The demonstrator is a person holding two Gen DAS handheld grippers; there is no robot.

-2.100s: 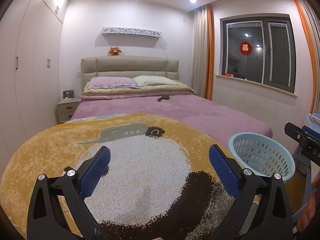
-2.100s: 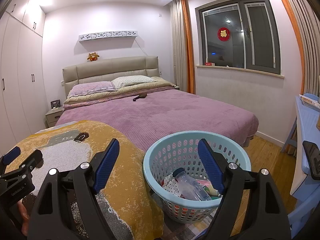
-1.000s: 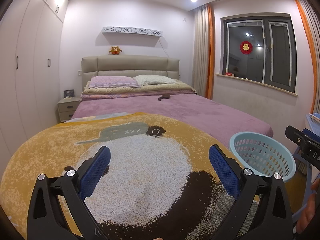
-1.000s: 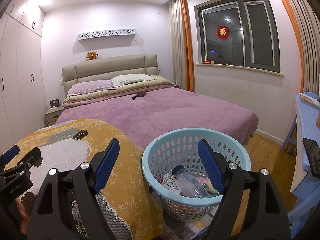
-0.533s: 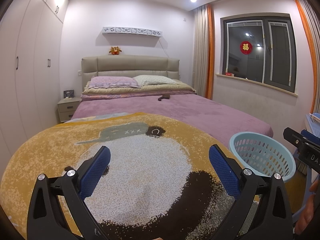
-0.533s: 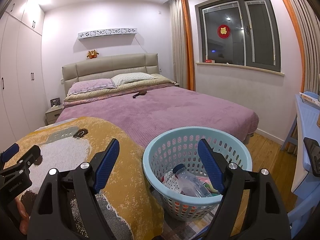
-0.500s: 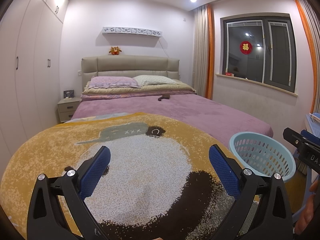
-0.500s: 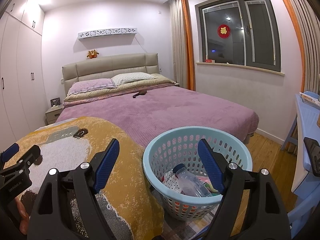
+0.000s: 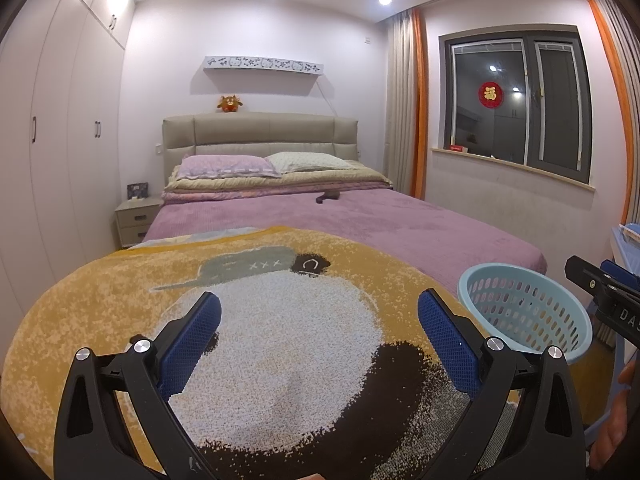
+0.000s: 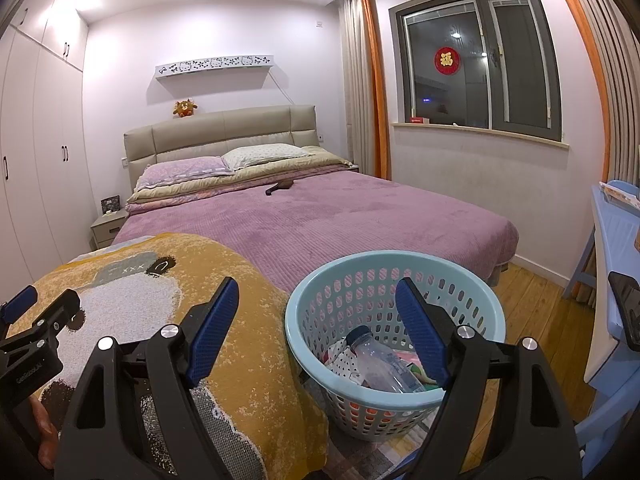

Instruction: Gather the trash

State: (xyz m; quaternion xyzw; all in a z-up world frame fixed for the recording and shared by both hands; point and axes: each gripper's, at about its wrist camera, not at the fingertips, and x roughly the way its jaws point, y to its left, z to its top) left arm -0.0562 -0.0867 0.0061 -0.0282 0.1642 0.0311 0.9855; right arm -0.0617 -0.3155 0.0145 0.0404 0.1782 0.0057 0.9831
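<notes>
Two grippers are hovering at the foot of a bedroom scene, and we are looking past them at the wide bed (image 10: 360,216) under its purple cover, which is filling the middle of both views. Nearer to us, a yellow blanket (image 9: 120,300) with a white and brown cartoon figure is lying draped over the bed's foot. We are holding the left gripper (image 9: 319,334) above that blanket, released, its blue pads standing wide apart with nothing but the blanket showing between them. Beside the blanket, on the wooden floor, a pale blue basket (image 10: 394,268) is standing upright, just off the bed's corner. We are keeping the right gripper (image 10: 317,318) over the basket's near rim, also released and gripping nothing; one blue pad is showing against the blanket, the other against the basket's inside. Down in the basket, below and between those pads, a clear plastic bottle (image 10: 380,364) with a dark cap is lying tilted on some crumpled wrappers (image 10: 340,358). In the left wrist view the same basket is sitting to the right of the left gripper, well apart from its pads. Far up the bed, a small dark object (image 10: 280,187) is resting near the pillows.
</notes>
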